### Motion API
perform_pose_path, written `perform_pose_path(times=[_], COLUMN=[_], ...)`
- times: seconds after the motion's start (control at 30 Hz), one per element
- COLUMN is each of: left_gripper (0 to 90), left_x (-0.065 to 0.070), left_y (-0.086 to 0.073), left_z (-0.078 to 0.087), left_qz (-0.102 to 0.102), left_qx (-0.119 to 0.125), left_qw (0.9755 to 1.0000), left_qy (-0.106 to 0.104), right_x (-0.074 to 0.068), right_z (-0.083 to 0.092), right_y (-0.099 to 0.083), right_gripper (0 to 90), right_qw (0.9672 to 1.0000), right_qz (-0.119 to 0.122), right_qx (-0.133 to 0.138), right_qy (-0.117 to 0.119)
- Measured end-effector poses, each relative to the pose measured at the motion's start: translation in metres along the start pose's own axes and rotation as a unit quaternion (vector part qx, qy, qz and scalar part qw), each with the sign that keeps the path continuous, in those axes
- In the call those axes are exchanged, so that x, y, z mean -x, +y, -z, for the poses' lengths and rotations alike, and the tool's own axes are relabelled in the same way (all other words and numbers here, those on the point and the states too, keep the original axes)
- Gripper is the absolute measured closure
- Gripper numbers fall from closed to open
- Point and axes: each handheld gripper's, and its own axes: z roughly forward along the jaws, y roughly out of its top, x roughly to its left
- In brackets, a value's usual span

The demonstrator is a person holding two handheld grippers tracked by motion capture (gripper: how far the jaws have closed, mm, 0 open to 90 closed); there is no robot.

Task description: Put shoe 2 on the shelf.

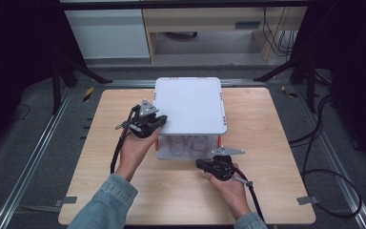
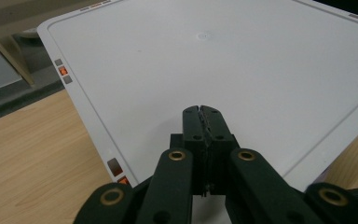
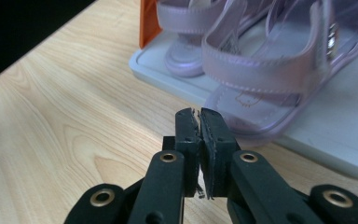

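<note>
Your right tool (image 1: 201, 164) pressed together, empty, just before the box's front wall | your left tool (image 1: 161, 122) pressed together over the white lid's (image 1: 190, 105) left edge | storage box (image 1: 186, 147), lilac sandals (image 3: 256, 60) inside, counter (image 1: 267, 143) middle toward far edge

The high view looks forward and down from above the worktop (image 1: 181, 200), well back from both tongs. The left gripper view sits close behind its tongs (image 2: 202, 112), facing across the box lid (image 2: 214, 60). The right gripper view, low behind its tongs (image 3: 199, 114), faces the box's clear front (image 3: 307, 135). All 3 share the box.
</note>
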Motion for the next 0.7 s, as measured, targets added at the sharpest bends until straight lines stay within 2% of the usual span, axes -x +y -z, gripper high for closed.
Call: perform_pose_path(times=[0.2,0.3,0.7], left_gripper=[89.1,89.2,89.2], left_x=[-0.001,-0.001,0.000], left_y=[0.000,0.000,0.001], left_z=[0.000,0.000,-0.002], left_qz=[0.006,0.006,0.006], left_qx=[0.000,-0.001,0.000], left_qw=[1.0000,1.0000,1.0000], left_qy=[-0.004,-0.005,-0.005], right_x=[0.006,0.008,0.014], right_z=[-0.010,-0.012,-0.024], right_y=[-0.001,0.000,0.010], right_gripper=[89.1,89.4,88.6], right_qw=[0.9997,0.9998,0.9993], right_qz=[0.002,-0.004,-0.017], right_qx=[-0.012,-0.012,-0.013], right_qy=[-0.019,-0.015,-0.030])
